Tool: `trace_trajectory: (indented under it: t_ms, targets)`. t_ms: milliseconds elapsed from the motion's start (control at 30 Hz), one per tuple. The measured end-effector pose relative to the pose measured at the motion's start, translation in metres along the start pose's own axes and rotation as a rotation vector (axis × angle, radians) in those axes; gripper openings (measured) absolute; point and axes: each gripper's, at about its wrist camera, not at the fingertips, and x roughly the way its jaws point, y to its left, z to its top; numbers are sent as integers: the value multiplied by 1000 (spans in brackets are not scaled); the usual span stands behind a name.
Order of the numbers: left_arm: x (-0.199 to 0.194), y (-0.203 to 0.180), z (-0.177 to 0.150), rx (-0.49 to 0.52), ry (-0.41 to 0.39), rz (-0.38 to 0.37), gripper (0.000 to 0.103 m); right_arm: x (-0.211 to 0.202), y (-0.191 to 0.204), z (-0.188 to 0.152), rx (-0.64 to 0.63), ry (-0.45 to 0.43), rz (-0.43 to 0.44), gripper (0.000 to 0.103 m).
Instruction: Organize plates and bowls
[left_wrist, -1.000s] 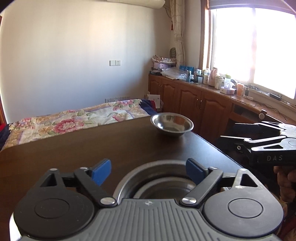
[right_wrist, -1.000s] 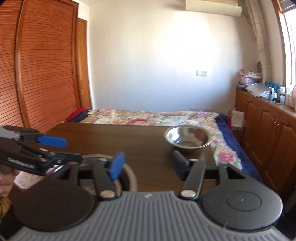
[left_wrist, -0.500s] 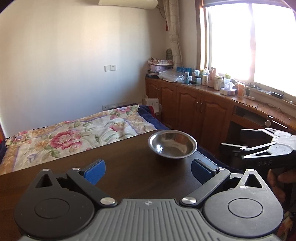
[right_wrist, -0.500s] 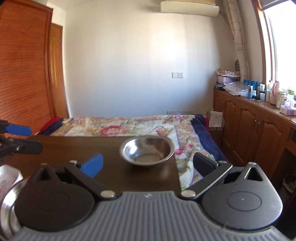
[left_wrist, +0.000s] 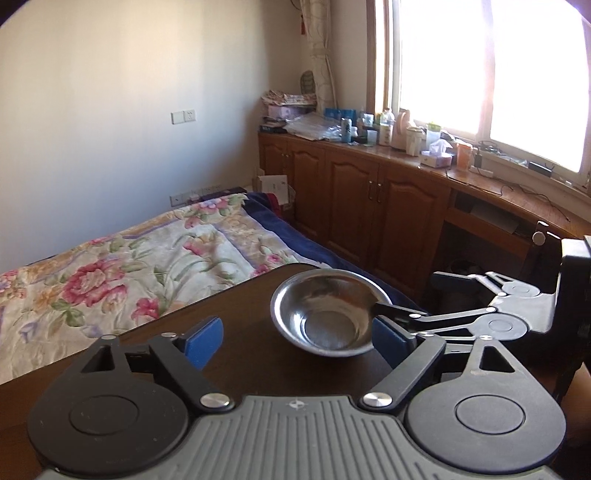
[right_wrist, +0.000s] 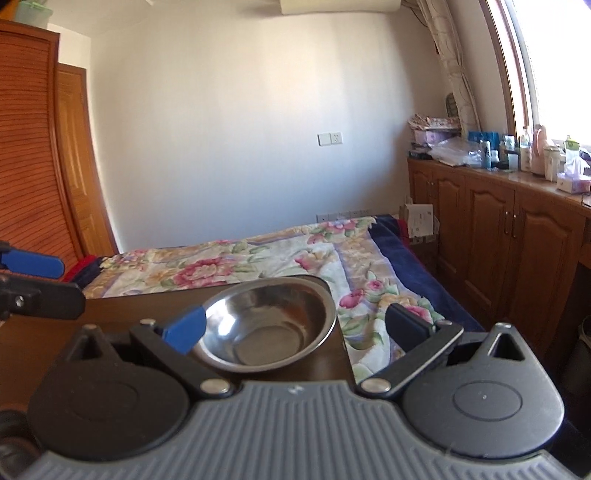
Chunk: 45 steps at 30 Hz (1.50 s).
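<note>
Left wrist view: the left tongs (left_wrist: 295, 334) tilt down over the table (left_wrist: 236, 332), jaws apart with nothing clamped; they have just been closing a little. The bowl (left_wrist: 325, 314) sits upright near the table's far corner, between the blue pads, toward the right one (left_wrist: 386, 338). I cannot tell if that pad touches its rim. The bowl looks empty, just shine on its base. From the right, the right tongs (left_wrist: 410, 299) reach in sideways, one finger at the bowl's near rim, the other beyond it.

Right wrist view: the right tongs (right_wrist: 295, 325) spread wide, pressing on nothing. The bowl (right_wrist: 267, 326) lies between the fingers, against the blue left pad (right_wrist: 184, 330); contact is unclear. The dark right pad (right_wrist: 406, 326) stands well clear, out over the bed (right_wrist: 258, 258). The left tongs (right_wrist: 33, 280) poke in at the left edge.
</note>
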Motion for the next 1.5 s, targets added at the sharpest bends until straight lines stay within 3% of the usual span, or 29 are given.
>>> trace_trajectory:
  t_ms: [100, 333, 633, 1100, 1233, 1500]
  targets:
    - [19, 5, 3, -5, 28, -12, 80, 9, -3, -2, 10, 18, -13, 85]
    - [62, 16, 4, -15, 101, -28, 58, 21, -9, -4, 34, 51, -15, 72]
    - [95, 23, 6, -20, 161, -33, 48, 30, -9, -7, 44, 105, -13, 53]
    - [117, 26, 5, -49, 203, -55, 28, 37, -10, -7, 55, 143, 39, 35]
    - [117, 25, 5, -46, 210, -57, 18, 38, -10, -7, 56, 145, 46, 31]
    - [108, 27, 5, -48, 207, -59, 18, 39, -10, -7, 65, 153, 51, 25]
